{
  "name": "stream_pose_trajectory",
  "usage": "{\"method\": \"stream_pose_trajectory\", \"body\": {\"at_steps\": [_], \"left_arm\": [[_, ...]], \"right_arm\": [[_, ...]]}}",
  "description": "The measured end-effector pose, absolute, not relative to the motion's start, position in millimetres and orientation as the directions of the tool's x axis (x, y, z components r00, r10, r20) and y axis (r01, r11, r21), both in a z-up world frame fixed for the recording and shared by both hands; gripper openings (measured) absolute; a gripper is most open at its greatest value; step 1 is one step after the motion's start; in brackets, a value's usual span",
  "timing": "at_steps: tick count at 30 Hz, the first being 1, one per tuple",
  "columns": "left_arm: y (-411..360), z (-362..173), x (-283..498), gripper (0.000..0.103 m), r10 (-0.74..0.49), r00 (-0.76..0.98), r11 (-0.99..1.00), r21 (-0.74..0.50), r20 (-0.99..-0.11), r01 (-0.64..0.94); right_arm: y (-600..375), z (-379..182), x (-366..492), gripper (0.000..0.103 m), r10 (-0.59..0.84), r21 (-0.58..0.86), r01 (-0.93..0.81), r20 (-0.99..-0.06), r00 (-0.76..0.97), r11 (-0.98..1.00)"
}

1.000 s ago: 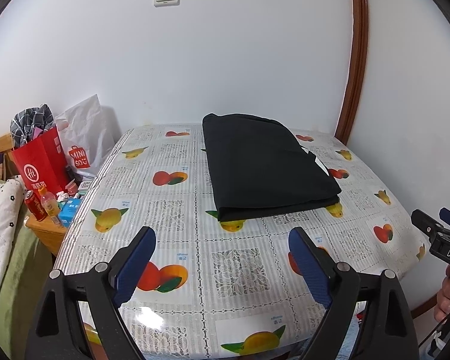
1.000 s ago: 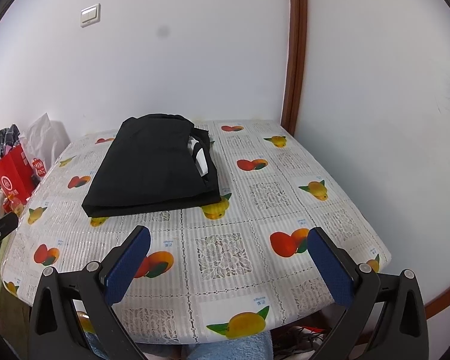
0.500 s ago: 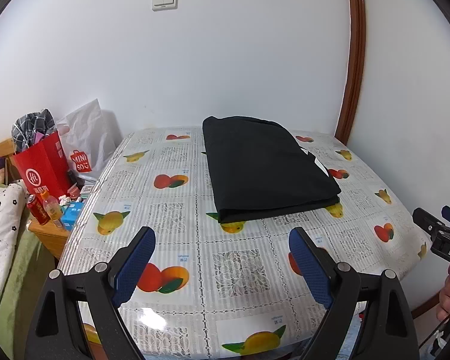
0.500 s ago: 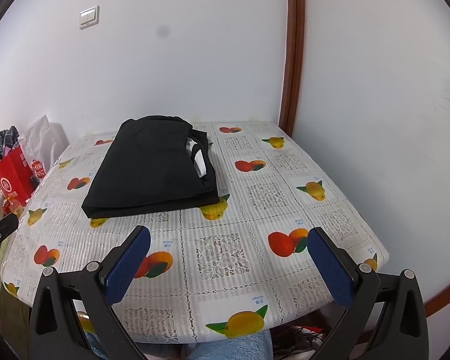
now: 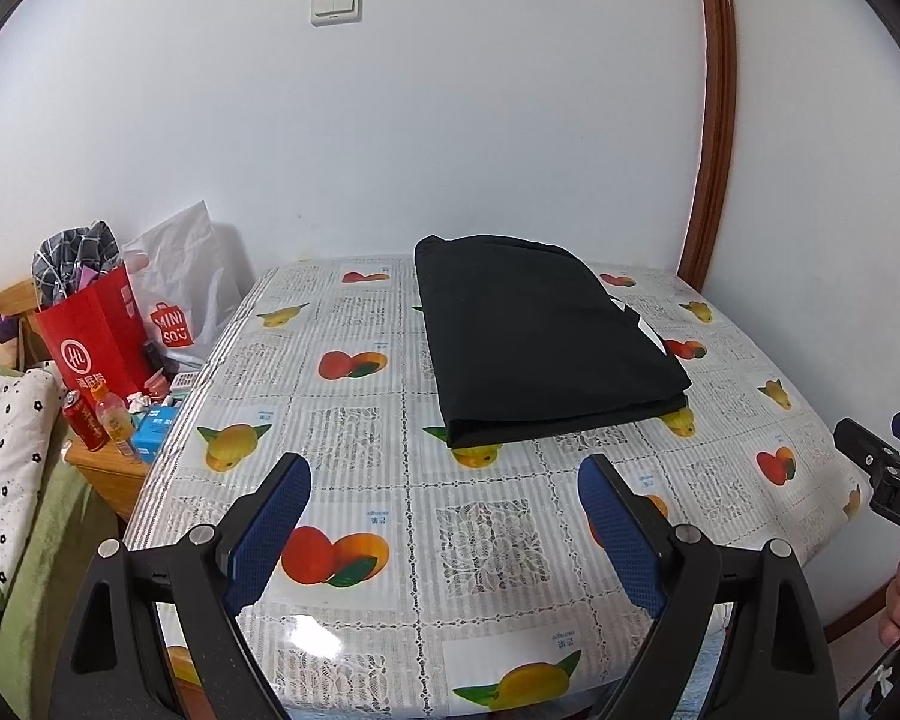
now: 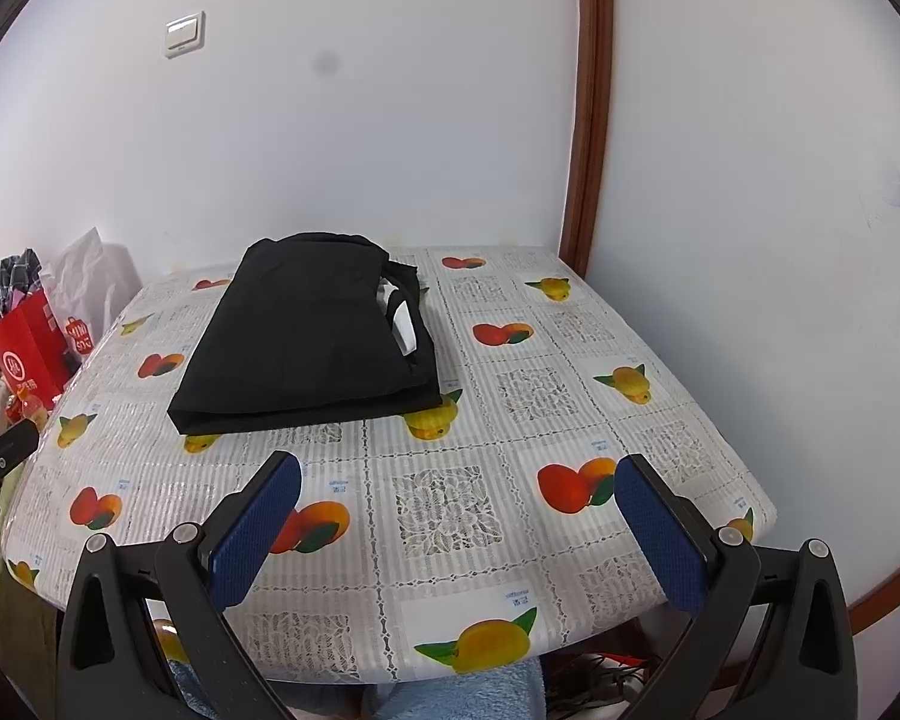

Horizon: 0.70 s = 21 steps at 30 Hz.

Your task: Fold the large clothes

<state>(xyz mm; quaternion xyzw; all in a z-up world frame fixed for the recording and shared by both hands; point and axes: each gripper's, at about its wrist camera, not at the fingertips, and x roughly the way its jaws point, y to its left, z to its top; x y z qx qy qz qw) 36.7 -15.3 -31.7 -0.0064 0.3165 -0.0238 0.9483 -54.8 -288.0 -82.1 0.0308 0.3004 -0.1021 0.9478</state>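
A black garment [image 5: 540, 342] lies folded into a flat rectangle on the far half of the table [image 5: 390, 480], which has a fruit-print cloth. It also shows in the right wrist view [image 6: 312, 336], with a white label at its right edge. My left gripper [image 5: 444, 486] is open and empty, held above the near edge of the table, well short of the garment. My right gripper [image 6: 459, 492] is open and empty too, above the near edge. The right gripper also shows at the right edge of the left wrist view [image 5: 882, 450].
White walls close the table in at the back and right, with a brown door frame [image 5: 714, 120] in the corner. Left of the table stand a red bag [image 5: 90, 336], a white bag [image 5: 180, 282] and a low wooden stand with cans and bottles [image 5: 99, 414].
Both grippers have drawn back and up a little from the table. The garment lies still.
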Motion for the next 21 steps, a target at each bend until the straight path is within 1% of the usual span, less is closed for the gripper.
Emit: {"method": "stream_pose_trajectory", "body": {"at_steps": [21], "left_arm": [[-14.6,-33.5,35.7,0.09,-0.045,0.797,0.999,-0.031,-0.602,0.032]], "right_arm": [[-282.4,-83.5,-55.0,0.103,-0.171,-0.004,0.206,-0.575,0.8,0.979]]}}
